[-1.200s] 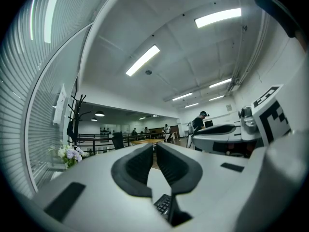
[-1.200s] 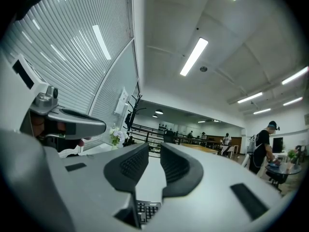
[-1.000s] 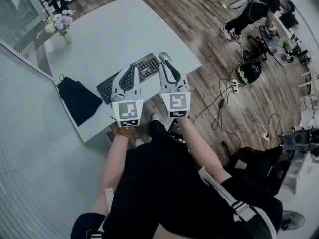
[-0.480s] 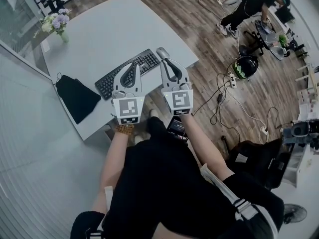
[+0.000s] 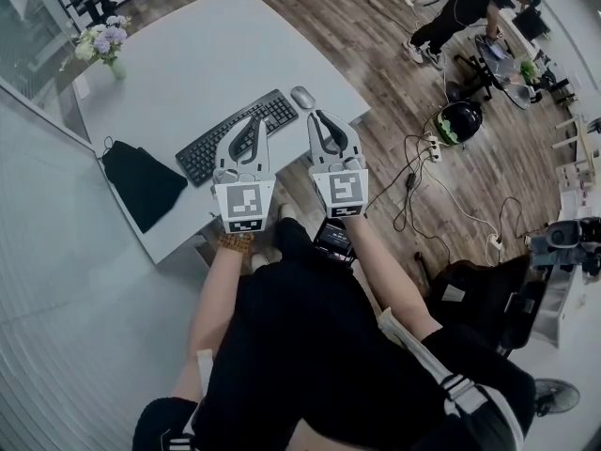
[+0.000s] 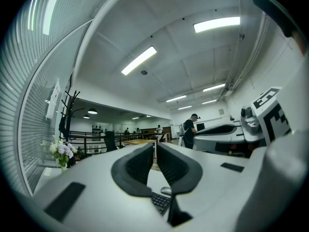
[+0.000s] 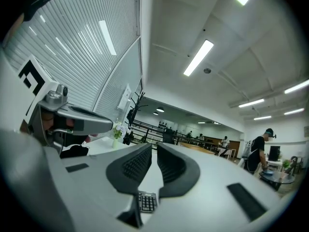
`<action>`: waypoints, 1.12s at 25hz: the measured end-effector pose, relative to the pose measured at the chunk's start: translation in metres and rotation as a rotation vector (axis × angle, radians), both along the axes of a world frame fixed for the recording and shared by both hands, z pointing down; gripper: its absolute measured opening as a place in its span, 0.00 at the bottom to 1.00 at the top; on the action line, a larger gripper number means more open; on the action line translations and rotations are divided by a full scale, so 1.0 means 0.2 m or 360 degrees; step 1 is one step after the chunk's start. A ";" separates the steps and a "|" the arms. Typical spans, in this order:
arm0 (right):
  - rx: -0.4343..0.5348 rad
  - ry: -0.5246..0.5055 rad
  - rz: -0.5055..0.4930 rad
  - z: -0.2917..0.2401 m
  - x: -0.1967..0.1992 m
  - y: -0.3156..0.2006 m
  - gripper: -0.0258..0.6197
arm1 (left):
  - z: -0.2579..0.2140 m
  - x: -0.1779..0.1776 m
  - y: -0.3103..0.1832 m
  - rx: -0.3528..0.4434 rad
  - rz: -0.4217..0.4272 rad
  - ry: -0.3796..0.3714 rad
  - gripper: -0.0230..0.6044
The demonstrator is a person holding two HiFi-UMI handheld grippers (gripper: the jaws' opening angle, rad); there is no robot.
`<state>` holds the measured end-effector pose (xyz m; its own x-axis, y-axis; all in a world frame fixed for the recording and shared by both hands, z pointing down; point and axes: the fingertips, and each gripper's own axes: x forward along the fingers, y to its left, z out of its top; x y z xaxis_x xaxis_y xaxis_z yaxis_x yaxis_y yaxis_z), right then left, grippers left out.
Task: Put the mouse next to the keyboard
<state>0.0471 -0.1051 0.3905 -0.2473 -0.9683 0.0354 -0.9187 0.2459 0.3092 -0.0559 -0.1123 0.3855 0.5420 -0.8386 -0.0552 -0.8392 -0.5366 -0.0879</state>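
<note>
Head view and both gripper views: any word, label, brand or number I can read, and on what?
No readable word, number or brand in any view.
On the keyboard: key legends too small to read.
On the left marker cube and the right marker cube: black-and-white square patterns only, no letters.
On the small screen below the right marker cube: too blurred to read.
</note>
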 end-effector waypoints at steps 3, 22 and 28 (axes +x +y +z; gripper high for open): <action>-0.0005 0.0013 0.0002 0.01 0.01 0.01 0.09 | 0.00 0.00 0.00 -0.0003 0.0007 0.0004 0.06; -0.0035 0.0055 0.0020 0.03 0.04 0.01 0.04 | 0.03 0.04 0.00 -0.0024 0.0026 -0.0002 0.06; -0.0057 0.0066 0.0009 0.06 0.05 -0.02 0.04 | 0.05 0.04 -0.02 -0.0038 0.0022 -0.0006 0.06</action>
